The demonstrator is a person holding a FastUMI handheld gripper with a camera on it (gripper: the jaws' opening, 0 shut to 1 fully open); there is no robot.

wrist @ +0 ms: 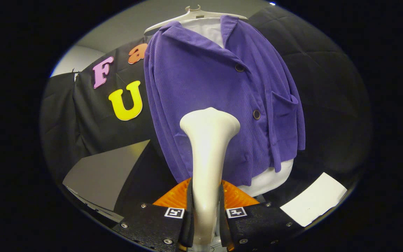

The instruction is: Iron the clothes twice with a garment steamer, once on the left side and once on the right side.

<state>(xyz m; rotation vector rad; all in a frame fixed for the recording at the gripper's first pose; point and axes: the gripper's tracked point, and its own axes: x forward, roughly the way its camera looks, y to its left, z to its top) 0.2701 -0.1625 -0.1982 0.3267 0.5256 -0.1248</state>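
My gripper is clamped on the stiff, smooth, likely slippery neck of the garment steamer at frame centre, its head before the soft purple jacket.

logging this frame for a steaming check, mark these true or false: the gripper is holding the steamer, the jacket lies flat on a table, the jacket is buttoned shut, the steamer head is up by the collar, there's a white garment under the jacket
1. The hand-held gripper is shut on the garment steamer. True.
2. The purple jacket lies flat on a table. False: it hangs on a hanger.
3. The jacket is buttoned shut. True: two buttons show fastened down its front.
4. The steamer head is up by the collar. False: it sits before the jacket's lower front.
5. A white garment is under the jacket. True: it shows at the collar and below the hem.
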